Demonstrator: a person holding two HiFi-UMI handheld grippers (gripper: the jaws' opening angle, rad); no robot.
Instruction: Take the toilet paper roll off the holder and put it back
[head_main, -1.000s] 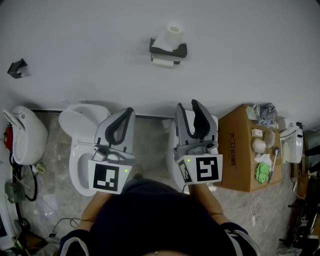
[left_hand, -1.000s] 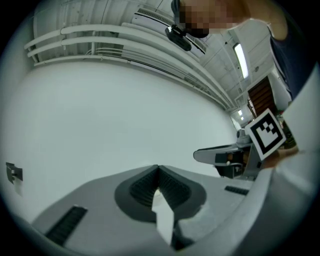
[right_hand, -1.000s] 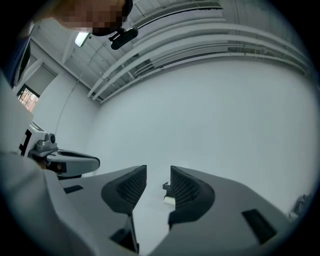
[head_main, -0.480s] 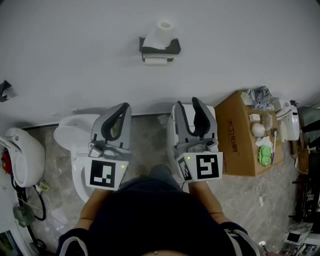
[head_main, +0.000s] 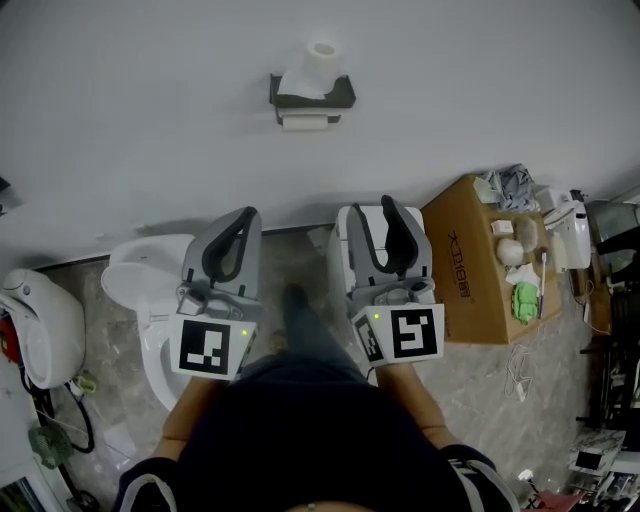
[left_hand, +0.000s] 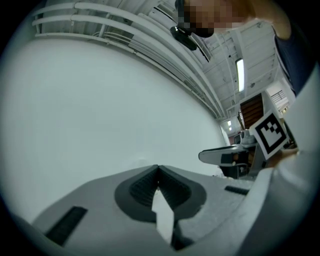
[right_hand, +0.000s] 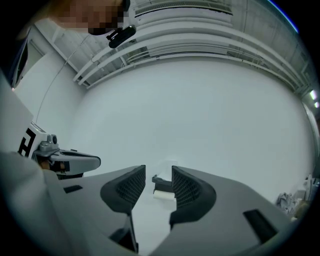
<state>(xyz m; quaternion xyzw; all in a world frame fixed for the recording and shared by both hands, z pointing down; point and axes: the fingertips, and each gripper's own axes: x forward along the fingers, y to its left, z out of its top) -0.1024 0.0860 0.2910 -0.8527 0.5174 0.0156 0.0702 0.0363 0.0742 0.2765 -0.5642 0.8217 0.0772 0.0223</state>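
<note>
A dark wall-mounted holder (head_main: 312, 92) hangs on the white wall, far ahead of both grippers. One white toilet paper roll (head_main: 320, 60) stands upright on top of it, and a second roll (head_main: 304, 122) hangs under it. My left gripper (head_main: 244, 218) is shut with nothing in it; its pads meet in the left gripper view (left_hand: 158, 170). My right gripper (head_main: 376, 208) is open and empty. Through its gap in the right gripper view (right_hand: 158, 176) the holder (right_hand: 161, 180) and the lower roll (right_hand: 163, 194) show small and distant.
A white toilet (head_main: 140, 300) stands below the left gripper and a white tank (head_main: 345, 250) below the right one. An open cardboard box (head_main: 470, 265) with small items is at the right, beside cluttered floor. A white fixture (head_main: 40, 325) and cables lie at the left.
The head view has shifted, so the holder sits further left and higher in the frame. A leg has stepped forward between the grippers. Both grippers keep their pose.
</note>
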